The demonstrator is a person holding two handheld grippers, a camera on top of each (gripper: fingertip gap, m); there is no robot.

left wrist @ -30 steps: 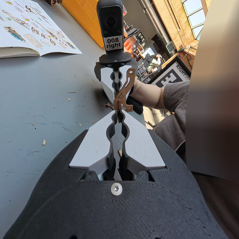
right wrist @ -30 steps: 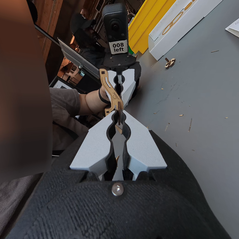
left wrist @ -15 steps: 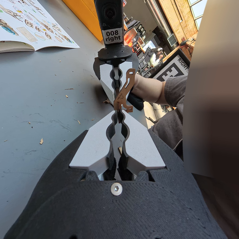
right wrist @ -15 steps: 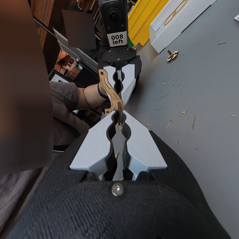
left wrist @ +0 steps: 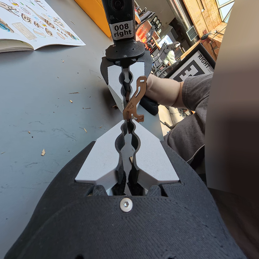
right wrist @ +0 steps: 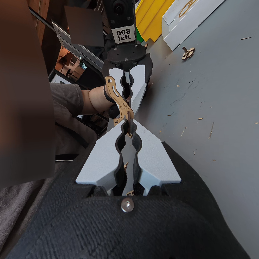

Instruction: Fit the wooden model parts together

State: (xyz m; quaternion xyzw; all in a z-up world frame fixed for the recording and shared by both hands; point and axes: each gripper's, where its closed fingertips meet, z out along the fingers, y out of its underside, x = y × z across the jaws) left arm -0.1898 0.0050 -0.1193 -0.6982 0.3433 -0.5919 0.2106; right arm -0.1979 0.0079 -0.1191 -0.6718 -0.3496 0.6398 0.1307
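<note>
Wooden arm has barely shifted on the slat through its slot, just past the tips, with left tool and right tool still clenched on that slat, so the joint looks seated.

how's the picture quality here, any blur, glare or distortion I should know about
Left wrist view: wooden part sharp, bright window glare top right, fisheye curving the table, smooth blur patch at right. Right wrist view: the part crisp, blur patches left and top, even daylight, soft shadows.

Camera label, engraved wooden part, marker sign
</note>
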